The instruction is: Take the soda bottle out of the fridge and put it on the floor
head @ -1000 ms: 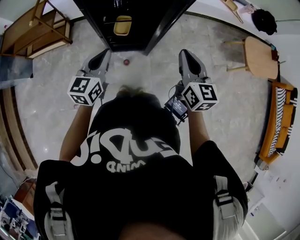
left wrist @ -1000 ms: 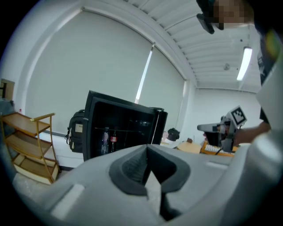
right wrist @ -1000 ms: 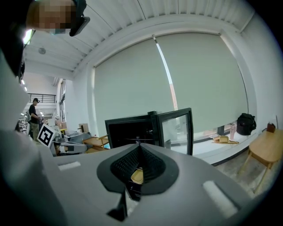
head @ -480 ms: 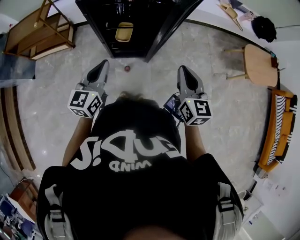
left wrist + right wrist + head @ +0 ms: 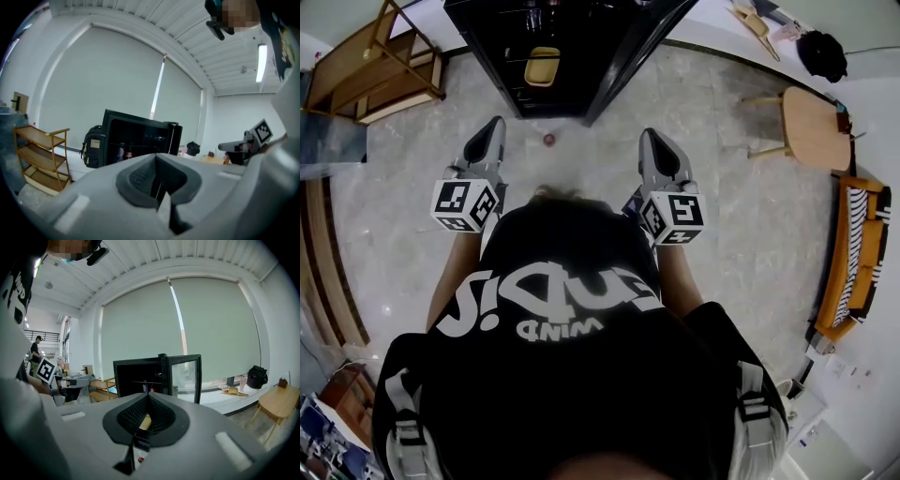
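A small red-topped round thing point(image 5: 548, 140), too small to tell whether it is the soda bottle, stands on the marble floor just in front of the black fridge point(image 5: 567, 42). The fridge door point(image 5: 628, 52) is open, and a yellow item point(image 5: 542, 66) lies inside. My left gripper point(image 5: 490, 127) hangs left of the red thing and my right gripper point(image 5: 649, 139) right of it, both well apart from it. Both are shut and hold nothing. The left gripper view shows the left gripper point(image 5: 156, 161) closed with the fridge point(image 5: 136, 138) beyond. In the right gripper view the red spot point(image 5: 139, 459) shows below the right gripper point(image 5: 147, 397).
A wooden shelf rack point(image 5: 375, 66) stands left of the fridge. At the right are a round wooden table point(image 5: 811, 127), an orange striped sofa point(image 5: 858, 253) and a black backpack point(image 5: 823, 42). Another person point(image 5: 35, 350) stands far off in the right gripper view.
The right gripper has drifted a little left and down toward my body. The left gripper has hardly moved. Both stay shut and empty.
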A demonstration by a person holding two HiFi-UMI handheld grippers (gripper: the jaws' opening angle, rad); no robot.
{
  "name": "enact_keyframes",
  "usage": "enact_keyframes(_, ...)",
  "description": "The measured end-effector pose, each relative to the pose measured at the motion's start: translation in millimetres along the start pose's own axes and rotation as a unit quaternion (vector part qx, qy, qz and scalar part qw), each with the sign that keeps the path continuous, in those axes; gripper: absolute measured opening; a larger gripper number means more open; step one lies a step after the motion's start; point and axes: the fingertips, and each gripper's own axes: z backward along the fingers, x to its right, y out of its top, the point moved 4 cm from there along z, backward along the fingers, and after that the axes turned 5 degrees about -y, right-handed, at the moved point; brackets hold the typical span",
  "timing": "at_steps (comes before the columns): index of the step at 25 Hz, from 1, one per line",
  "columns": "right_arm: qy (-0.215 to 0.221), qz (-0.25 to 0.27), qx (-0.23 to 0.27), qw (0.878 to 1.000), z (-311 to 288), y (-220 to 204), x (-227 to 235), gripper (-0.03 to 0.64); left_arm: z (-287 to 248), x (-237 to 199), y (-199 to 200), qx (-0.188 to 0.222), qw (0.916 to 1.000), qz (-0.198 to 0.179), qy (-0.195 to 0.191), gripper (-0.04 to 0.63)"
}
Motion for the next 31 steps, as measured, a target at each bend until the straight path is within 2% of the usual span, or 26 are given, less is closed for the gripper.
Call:
enact_keyframes(11, 0.004, 0.001, 0.010, 1.000, -11.7, 2.7, -17.9, 0.000, 2.5, -3.8, -1.9, -0.011, 0.9998, -0.006, 0.014, 0.002)
enact_keyframes(21, 0.003, -0.002, 0.013, 1.000, -7.6, 2.1, -13.0, 0.000, -0.7, 7.6, -5.3, -0.006, 0.9998, -0.008, 0.017, 0.002)
enact_keyframes(31, 0.002, -0.005, 0.005, 1.000, -4.6, -6.5, -10.5, 0.000, 3.6, 9.6, -15.5, -0.018, 0.9995, -0.003, 0.025, 0.002)
